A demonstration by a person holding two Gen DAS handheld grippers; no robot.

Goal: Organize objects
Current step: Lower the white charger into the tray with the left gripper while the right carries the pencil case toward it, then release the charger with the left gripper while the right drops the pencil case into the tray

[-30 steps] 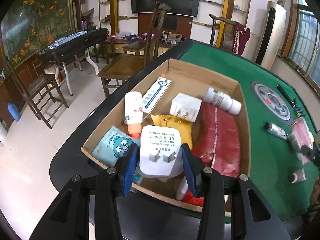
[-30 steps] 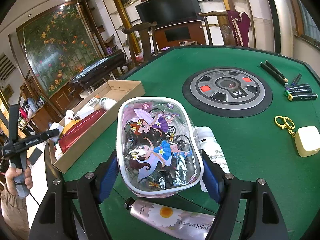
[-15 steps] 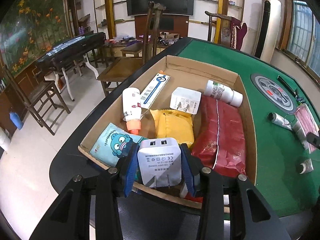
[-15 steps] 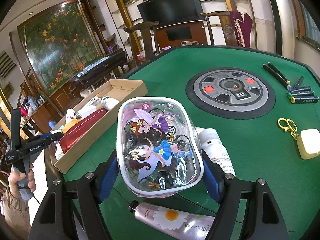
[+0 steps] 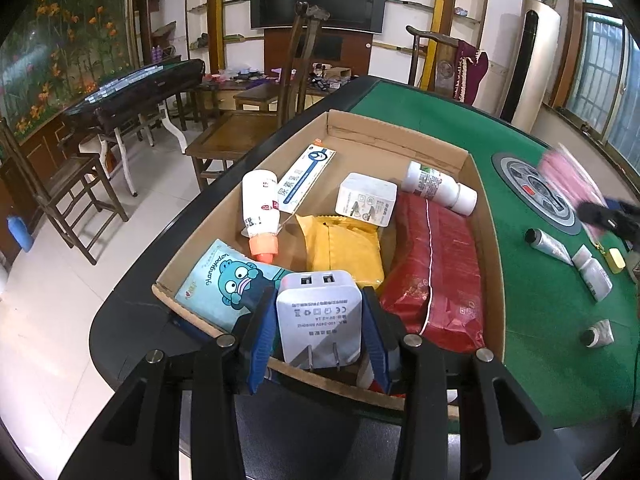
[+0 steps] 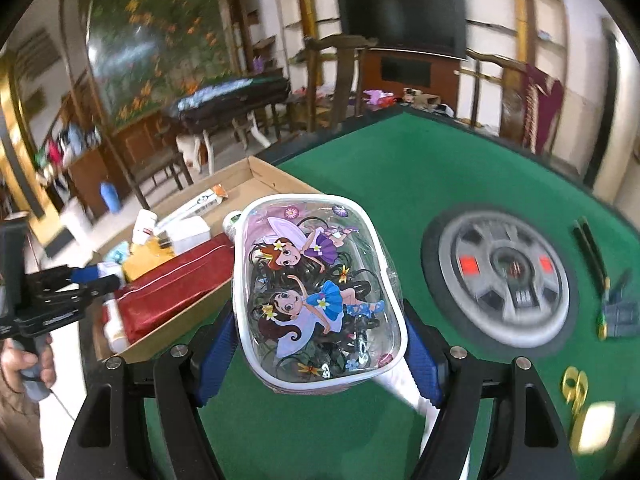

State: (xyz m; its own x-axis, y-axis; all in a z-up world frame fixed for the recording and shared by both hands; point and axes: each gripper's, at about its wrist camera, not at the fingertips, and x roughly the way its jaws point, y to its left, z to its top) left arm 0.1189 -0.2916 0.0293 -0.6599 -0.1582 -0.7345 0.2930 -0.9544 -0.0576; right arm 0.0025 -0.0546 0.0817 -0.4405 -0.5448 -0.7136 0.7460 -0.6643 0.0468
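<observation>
While both claws grip:
Left gripper (image 5: 319,332): clenched on white charger (image 5: 319,316); at 6 o'clock edge of cardboard box (image 5: 486,240);
Right gripper (image 6: 320,354): grasping fairy pouch (image 6: 318,300); above green table (image 6: 400,184).

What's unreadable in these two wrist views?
- Left view: box near corner, hidden behind charger and left gripper.
- Left view: pouch motion-blurred; right gripper under it barely distinguishable.
- Right view: pouch contents, obscured by fairy print and glare.
- Right view: bottom-right yellow items, blurred.
- Right view: bottle mostly behind pouch.
</observation>
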